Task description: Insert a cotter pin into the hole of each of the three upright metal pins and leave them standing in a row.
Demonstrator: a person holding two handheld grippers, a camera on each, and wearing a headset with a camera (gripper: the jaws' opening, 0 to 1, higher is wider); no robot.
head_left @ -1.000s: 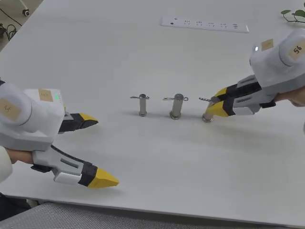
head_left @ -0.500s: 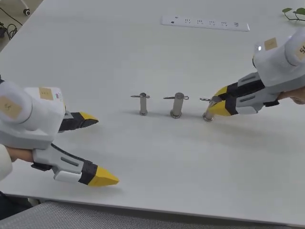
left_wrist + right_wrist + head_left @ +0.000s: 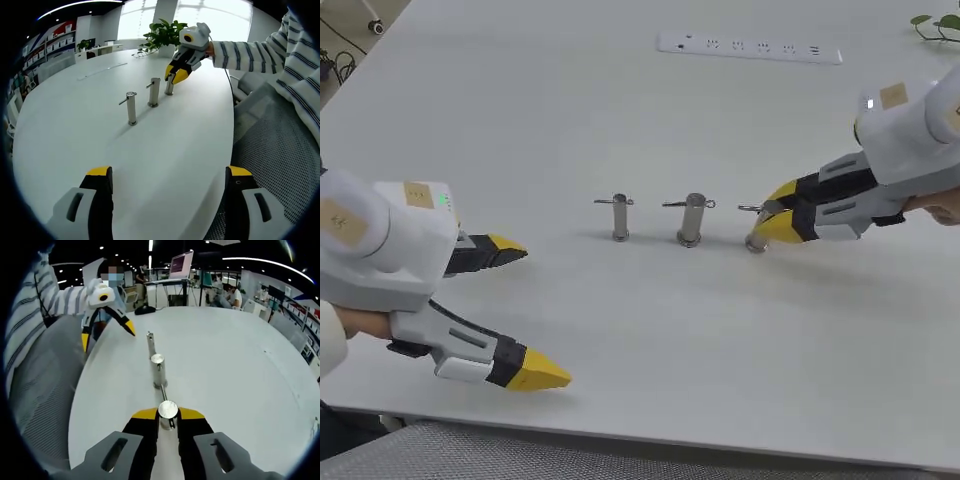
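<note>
On the white table (image 3: 650, 120), the left gripper (image 3: 540, 314) hovers well left of the middle metal pin (image 3: 691, 222), its jaws spread wide in its own view. The right gripper (image 3: 770, 215), just right of that pin, pinches the end pin (image 3: 168, 410), as the right gripper view shows most clearly. The head view shows cotter pins (image 3: 688, 205) crossing all three.

Bright, even light, soft shadows on the white table (image 3: 620, 120); fisheye edges warp.
</note>
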